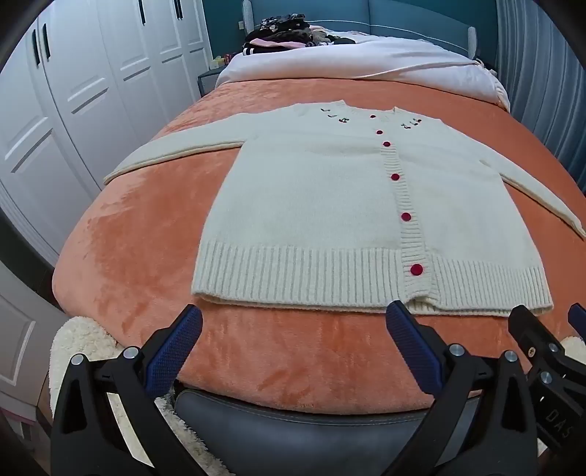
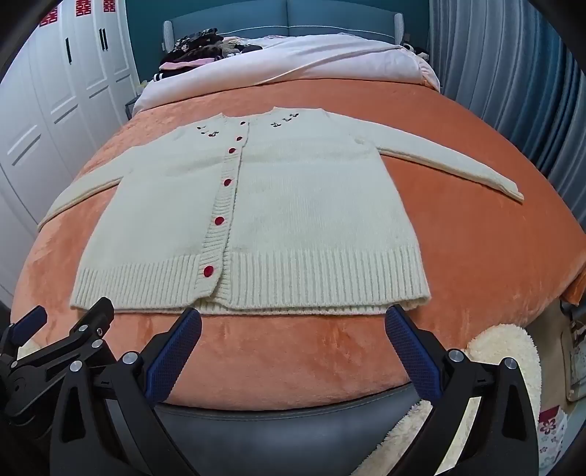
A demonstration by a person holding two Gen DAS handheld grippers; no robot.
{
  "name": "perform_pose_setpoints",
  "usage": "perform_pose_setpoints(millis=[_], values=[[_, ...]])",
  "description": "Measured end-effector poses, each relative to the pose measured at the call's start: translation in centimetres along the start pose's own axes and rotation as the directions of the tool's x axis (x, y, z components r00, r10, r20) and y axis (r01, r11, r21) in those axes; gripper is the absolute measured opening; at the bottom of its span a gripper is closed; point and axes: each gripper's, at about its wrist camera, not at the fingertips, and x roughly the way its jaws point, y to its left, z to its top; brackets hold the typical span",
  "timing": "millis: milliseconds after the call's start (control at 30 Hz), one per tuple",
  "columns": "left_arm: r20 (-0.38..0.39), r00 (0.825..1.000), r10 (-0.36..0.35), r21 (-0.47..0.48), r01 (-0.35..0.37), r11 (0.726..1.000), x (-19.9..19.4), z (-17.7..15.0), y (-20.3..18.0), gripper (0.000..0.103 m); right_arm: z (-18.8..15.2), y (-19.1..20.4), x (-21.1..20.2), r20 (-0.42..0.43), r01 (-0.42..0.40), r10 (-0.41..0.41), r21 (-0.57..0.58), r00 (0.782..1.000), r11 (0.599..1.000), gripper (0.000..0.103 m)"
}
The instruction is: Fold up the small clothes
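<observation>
A small cream knit cardigan (image 1: 318, 205) (image 2: 278, 205) with red buttons lies flat and face up on the orange blanket (image 1: 146, 234) (image 2: 476, 256), both sleeves spread out to the sides. Its ribbed hem faces me. My left gripper (image 1: 293, 318) hangs open just short of the hem, with nothing between its blue pads. My right gripper (image 2: 293, 318) is likewise open and empty, a little before the hem's right half. Each gripper shows at the edge of the other's view: the right gripper (image 1: 549, 322) and the left gripper (image 2: 73, 315).
A white duvet (image 1: 359, 62) and a pile of dark clothes (image 1: 282, 33) lie at the far end of the bed. White wardrobe doors (image 1: 73, 91) stand on the left, a blue curtain (image 2: 512, 73) on the right. A fluffy cream rug (image 2: 505, 348) lies by the bed's foot.
</observation>
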Motion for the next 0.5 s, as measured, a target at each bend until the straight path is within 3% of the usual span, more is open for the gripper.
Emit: perform_pose_setpoints(millis=[500], values=[[0.007, 1.000, 0.003, 0.007, -0.003, 1.000, -0.23, 0.12, -0.07, 0.098, 0.03, 0.02, 0.05, -0.008, -0.001, 0.001, -0.001, 1.000, 1.000, 0.098]])
